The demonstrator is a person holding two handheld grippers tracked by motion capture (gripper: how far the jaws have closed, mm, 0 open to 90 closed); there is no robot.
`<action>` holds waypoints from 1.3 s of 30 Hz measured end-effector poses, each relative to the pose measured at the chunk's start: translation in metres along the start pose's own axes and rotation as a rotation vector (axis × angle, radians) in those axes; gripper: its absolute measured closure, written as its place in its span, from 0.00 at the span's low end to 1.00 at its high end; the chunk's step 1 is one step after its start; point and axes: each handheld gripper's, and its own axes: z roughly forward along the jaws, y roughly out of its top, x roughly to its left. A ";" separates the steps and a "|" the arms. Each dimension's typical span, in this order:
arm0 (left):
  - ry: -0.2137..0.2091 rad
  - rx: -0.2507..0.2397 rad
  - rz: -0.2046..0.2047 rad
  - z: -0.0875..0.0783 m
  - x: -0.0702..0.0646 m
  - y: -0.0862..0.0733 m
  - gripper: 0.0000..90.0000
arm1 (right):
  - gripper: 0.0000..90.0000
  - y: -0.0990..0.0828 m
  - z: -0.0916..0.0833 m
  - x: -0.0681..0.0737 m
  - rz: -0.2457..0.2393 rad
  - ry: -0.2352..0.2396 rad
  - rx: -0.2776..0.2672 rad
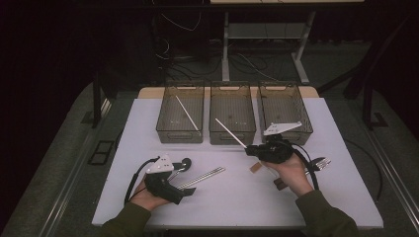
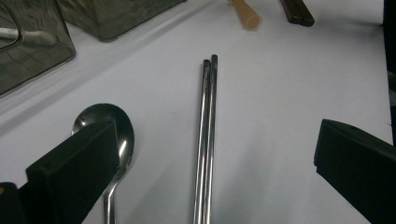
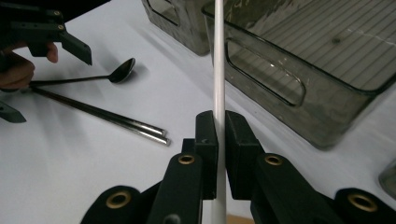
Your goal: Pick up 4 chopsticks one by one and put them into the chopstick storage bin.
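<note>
The right gripper [image 3: 218, 140] has its black jaws clamped on a thin white plastic chopstick [image 3: 218, 70]; in the high view that gripper [image 1: 249, 148] sits just in front of the middle clear smoky plastic bin [image 1: 232, 129], w/ the stick slanting up over the bin's front wall; a 2nd white stick [image 1: 187, 113] lies diagonally in the left-hand clear bin [image 1: 180, 132]; a third clear bin [image 1: 304, 121] stands to the right, all 3 side by side at the far edge of the white tabletop [image 1: 232, 197]. The left gripper [image 2: 215, 154] is spread wide, nothing between its jaws; it hangs over a pair of steel chopsticks [image 2: 207, 135] lying flat & touching each other, w/ a shiny metal spoon [image 2: 119, 135] beside them, partly behind one jaw; a metal fork [image 1: 321, 163] lies by the right hand.
</note>
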 end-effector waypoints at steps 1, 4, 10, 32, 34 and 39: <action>-0.001 0.000 -0.001 0.000 0.000 0.000 0.00 | 0.94 0.001 0.001 0.001 -0.002 0.000 -0.001; 0.001 -0.001 -0.003 0.000 0.000 0.000 0.00 | 0.94 0.006 0.006 0.003 0.002 0.004 -0.010; 0.000 -0.005 -0.002 -0.001 0.000 0.000 0.00 | 0.94 0.018 0.016 0.006 0.016 0.009 -0.034; 0.000 -0.006 0.003 -0.002 0.000 0.000 0.00 | 0.94 0.066 0.044 0.009 0.039 0.001 -0.081; 0.001 -0.008 -0.002 -0.001 0.000 0.000 0.00 | 0.94 0.071 0.046 0.009 0.039 -0.001 -0.087; 0.006 -0.001 0.002 -0.002 0.000 0.000 0.00 | 0.94 0.084 0.053 0.010 0.041 -0.012 -0.095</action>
